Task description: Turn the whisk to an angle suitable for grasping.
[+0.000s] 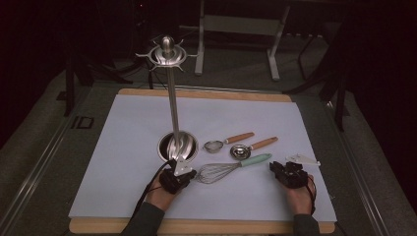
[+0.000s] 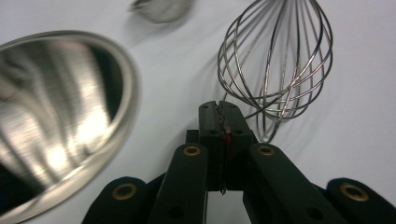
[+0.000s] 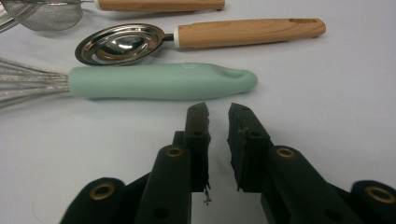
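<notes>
On the white tabletop, the whisk is lying between both grippers. Nothing is sitting in the clenched left gripper by its wires, and the right gripper is waiting slightly released near its green handle.

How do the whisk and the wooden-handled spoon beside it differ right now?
The whisk has a mint-green handle; the spoon has a wooden one. The whisk ends in an open cage of wires, the spoon in a solid shiny bowl. The whisk lies nearer the grippers, the spoon behind it. The whisk looks longer than the spoon. Both lie flat on the white sheet, heads to the left in the high view, and neither is held.
</notes>
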`<move>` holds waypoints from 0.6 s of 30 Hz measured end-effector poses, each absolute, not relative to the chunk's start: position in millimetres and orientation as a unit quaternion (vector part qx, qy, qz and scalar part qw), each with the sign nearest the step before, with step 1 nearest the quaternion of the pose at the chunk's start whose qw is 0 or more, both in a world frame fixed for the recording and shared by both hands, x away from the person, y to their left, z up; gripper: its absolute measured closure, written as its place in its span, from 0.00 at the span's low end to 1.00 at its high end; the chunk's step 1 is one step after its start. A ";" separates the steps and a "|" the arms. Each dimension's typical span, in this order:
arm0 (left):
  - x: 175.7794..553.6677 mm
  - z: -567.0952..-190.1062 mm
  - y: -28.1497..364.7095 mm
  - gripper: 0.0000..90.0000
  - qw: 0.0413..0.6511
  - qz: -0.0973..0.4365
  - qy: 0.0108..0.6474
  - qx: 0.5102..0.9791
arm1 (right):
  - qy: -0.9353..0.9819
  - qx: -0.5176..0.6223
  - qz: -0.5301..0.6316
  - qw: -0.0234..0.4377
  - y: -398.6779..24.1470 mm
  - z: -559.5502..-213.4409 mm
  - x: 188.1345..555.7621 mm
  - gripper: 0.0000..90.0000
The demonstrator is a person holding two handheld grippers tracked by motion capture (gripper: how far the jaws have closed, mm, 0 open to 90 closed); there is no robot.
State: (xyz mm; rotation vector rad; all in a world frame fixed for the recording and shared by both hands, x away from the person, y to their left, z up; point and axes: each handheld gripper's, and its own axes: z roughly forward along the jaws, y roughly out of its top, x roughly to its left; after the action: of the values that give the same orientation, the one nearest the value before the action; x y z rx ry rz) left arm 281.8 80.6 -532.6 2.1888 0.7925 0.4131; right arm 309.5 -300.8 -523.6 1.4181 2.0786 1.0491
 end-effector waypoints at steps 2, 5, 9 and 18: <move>278.7 -532.9 74.3 0.99 0.378 0.162 0.298 0.861 | 0.745 0.509 0.379 0.205 -300.6 -523.1 309.5 0.84; 274.7 -533.1 66.0 0.99 0.380 0.155 0.288 0.865 | 0.743 0.511 0.383 0.202 -300.0 -522.4 309.6 0.81; 268.8 -533.4 53.9 0.99 0.380 0.148 0.270 0.872 | 0.742 0.510 0.389 0.196 -297.4 -521.9 310.1 0.72; 254.0 -535.3 22.0 0.98 0.386 0.125 0.225 0.886 | 0.731 0.509 0.420 0.171 -290.2 -517.9 311.6 0.57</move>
State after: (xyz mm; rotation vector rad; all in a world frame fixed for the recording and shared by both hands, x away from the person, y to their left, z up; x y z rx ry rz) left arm 254.0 22.0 -535.3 2.2556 0.5724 0.3180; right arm 311.6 -290.2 -517.9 1.4464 2.0759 1.1936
